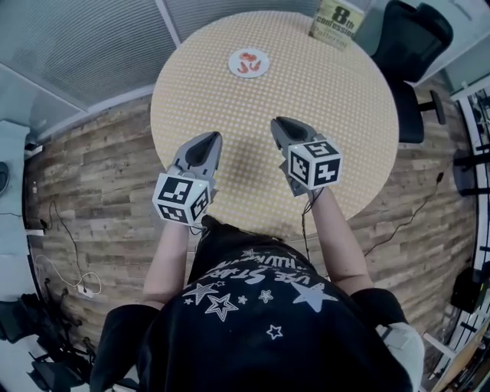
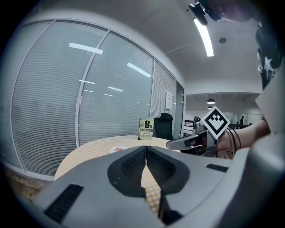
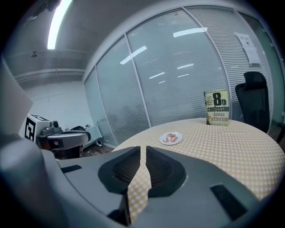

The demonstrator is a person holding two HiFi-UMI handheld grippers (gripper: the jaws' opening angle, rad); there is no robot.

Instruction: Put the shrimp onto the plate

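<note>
**Shrimp already on the plate, both grippers empty**

The left gripper hangs over the near part of the round table, which has a yellow checked cloth. In the left gripper view its jaws meet at the tips with nothing between them. The right gripper is just beside it, level with it and apart from it, each held in a bare-armed hand. In the right gripper view its jaws are drawn in narrow, all but closed. Only a thin slit of checked cloth shows between the tips, and nothing is gripped.

The small white plate sits well ahead of both grippers, roughly on the line between them and toward the far side of the table. The shrimp lie on it as orange-red pieces. There look to be about three, though they are too small to count surely. From the right gripper the plate shows ahead and slightly right of the jaw tips.

Beyond the plate, ahead of the right gripper and to its right, a paperback book stands upright at the table's far edge. Its cover reads "8th confession". A black office chair stands off the table, just right of the book and farther right of the right gripper.
</note>
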